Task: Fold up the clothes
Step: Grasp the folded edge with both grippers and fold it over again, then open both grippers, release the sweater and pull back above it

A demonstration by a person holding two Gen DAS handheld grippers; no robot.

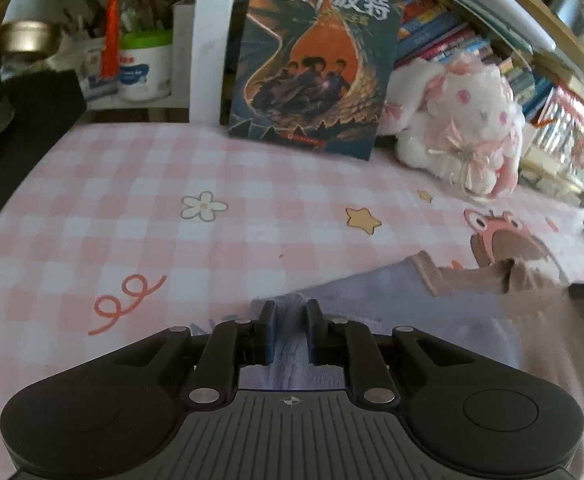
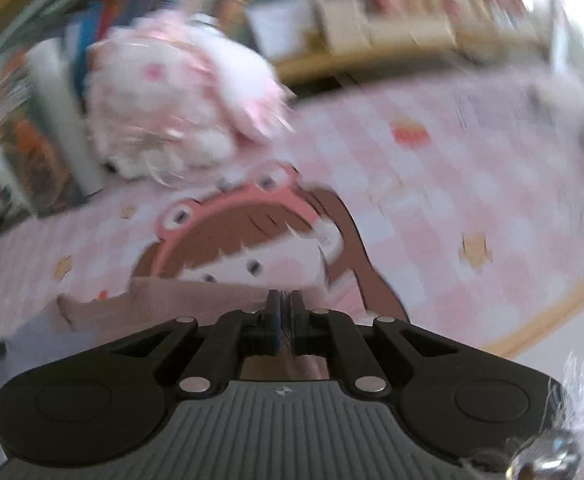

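We see the left gripper (image 1: 291,320) low over the near edge of the pink checked tablecloth (image 1: 140,216), its fingers drawn close and pinching a bunched fold of the lavender part of the garment (image 1: 391,308). The garment lies at the near right of the table, lavender on its left, with a brownish-pink part and a ribbed cuff (image 1: 427,272) further right. In the blurred right wrist view, the right gripper (image 2: 286,312) has its fingers pressed almost together on the brownish-pink cloth at the garment's far edge. Beyond it a cartoon girl's face (image 2: 252,248) is printed on the tablecloth. At the far side stand a book (image 1: 311,60) upright and, to its right, a white plush toy (image 1: 459,124).
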